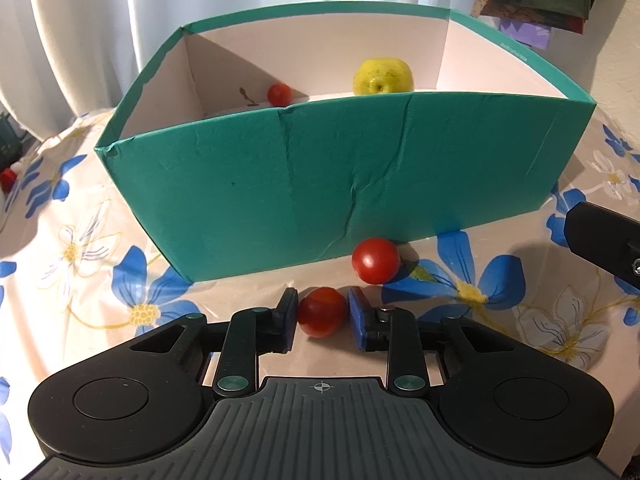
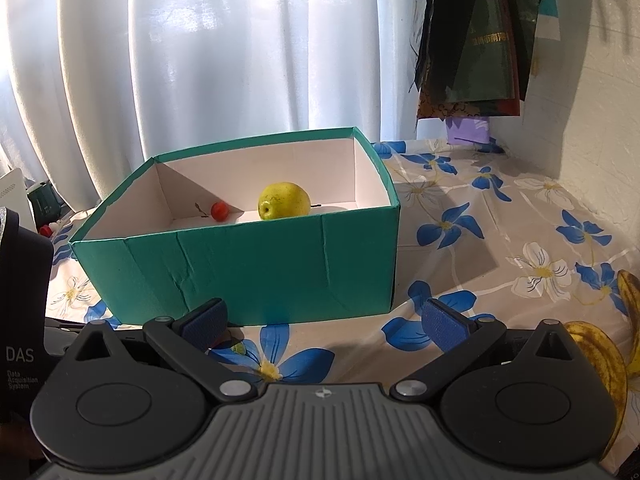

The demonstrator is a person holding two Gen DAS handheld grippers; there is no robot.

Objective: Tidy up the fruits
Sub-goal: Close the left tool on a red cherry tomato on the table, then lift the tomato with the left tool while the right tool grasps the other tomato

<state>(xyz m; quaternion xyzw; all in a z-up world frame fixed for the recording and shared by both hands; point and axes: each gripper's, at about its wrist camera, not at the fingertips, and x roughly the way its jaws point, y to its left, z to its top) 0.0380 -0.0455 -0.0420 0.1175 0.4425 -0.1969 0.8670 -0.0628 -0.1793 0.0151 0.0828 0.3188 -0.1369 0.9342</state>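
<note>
Floral tablecloth (image 2: 500,216), white curtain (image 2: 200,60), left hand-held gripper (image 1: 322,312) grasping tomato (image 1: 320,314), right hand-held gripper (image 2: 324,320) released

White curtain (image 2: 208,60), floral tablecloth (image 2: 500,216), dark bags (image 2: 480,40) hanging by the wall, perhaps a green mug (image 2: 42,198) far left.

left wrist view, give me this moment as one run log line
left tongs: shut on tomato | right tongs: open, empty | box: pear, small tomato | second tomato: on table by box
</note>
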